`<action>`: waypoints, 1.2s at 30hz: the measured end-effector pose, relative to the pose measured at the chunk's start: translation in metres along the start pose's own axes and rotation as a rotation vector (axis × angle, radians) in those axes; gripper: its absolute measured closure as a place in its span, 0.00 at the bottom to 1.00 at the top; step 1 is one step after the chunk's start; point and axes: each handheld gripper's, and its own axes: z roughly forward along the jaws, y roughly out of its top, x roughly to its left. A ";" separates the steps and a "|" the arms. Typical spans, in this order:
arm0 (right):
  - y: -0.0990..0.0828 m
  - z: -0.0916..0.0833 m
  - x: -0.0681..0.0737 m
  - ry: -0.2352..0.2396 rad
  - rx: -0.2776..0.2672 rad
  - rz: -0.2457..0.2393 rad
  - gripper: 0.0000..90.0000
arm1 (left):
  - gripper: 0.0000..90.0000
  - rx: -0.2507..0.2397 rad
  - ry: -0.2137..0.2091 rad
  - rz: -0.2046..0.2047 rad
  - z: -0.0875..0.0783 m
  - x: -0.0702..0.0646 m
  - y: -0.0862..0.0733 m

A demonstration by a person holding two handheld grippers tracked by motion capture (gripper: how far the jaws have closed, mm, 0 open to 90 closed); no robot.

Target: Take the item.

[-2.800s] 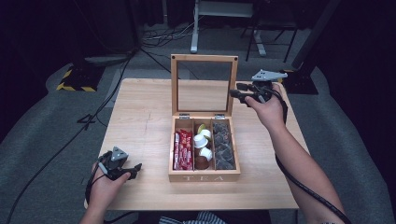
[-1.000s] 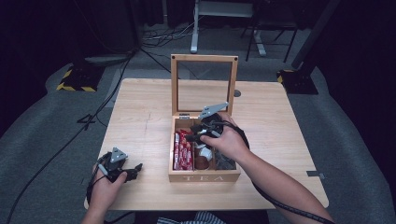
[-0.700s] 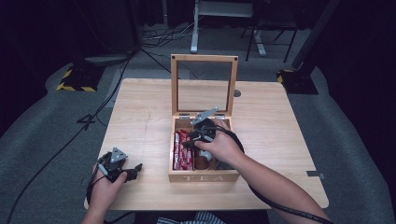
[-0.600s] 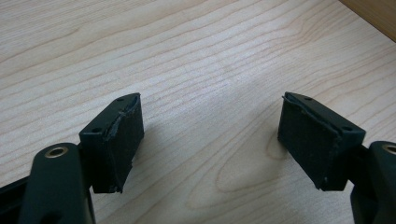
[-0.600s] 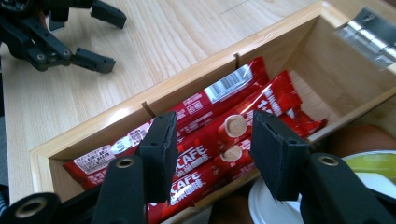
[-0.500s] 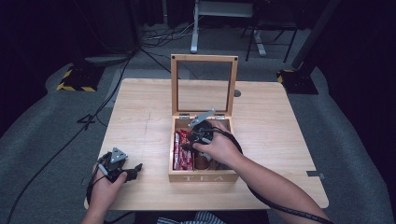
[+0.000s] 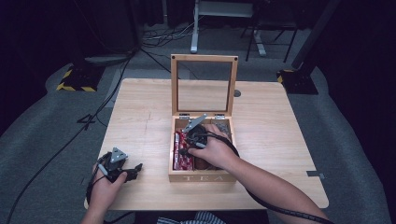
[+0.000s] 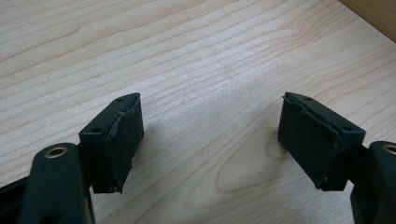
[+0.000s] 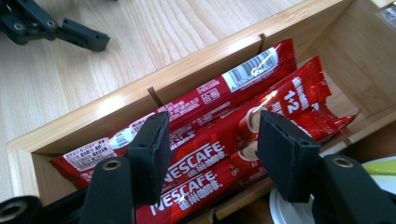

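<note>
Right gripper (image 7: pixel 186 148) has dropped from table's (image 7: pixel 140 107) far right into tea box (image 7: pixel 201 177), jaws just widening over red sachets (image 9: pixel 219 140); left gripper (image 7: pixel 133 169) gapes near-left; grey carpet around.

Box (image 7: pixel 201 176): centre of your high view, on the table (image 7: pixel 140 121), lid (image 7: pixel 204 85) upright behind it.
Sachets (image 9: pixel 224 154): in the box's left compartment.
Right gripper (image 7: pixel 184 148): your jaws above the sachets.
Left gripper (image 7: pixel 134 169): lower left, well apart from the box.
</note>
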 end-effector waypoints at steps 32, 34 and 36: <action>0.005 0.008 0.008 -0.040 0.111 0.056 0.83 | 0.25 0.002 0.001 0.003 0.000 0.000 0.000; 0.004 0.008 0.007 -0.035 0.110 0.059 0.85 | 0.25 0.002 0.001 0.002 0.000 0.000 0.000; 0.004 0.007 0.007 -0.031 0.114 0.061 0.96 | 0.25 0.003 0.001 0.002 0.000 0.000 0.000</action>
